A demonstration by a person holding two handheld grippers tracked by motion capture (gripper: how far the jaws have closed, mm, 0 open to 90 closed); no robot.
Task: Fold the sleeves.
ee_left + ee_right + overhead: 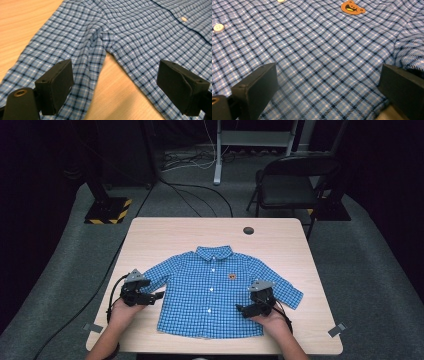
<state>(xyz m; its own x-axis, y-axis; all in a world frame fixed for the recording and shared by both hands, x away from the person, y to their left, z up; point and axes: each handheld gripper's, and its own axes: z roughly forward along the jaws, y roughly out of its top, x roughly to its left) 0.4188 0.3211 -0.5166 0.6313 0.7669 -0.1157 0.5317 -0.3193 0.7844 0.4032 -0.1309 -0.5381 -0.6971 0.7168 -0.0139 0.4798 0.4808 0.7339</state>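
With the blue checked shirt (215, 292) lying flat, front up, mid-table (150, 232), both claws — left claw (156, 296) and right claw (241, 310) — are hovering wide at its side edges; pinch a single fabric layer squarely.

Grey carpet (60, 265) – dark chair (290, 182) behind the wooden table (165, 232), cables (195, 162) trailing

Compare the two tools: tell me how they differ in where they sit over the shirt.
The left tool sits at the armpit of the blue checked shirt, one jaw over the sleeve, the other over the body edge, bare table showing between them. The right tool sits over the shirt's front panel below the bear patch, with checked cloth across its whole gap. Both stand open, holding nothing, and point inward at the shirt.
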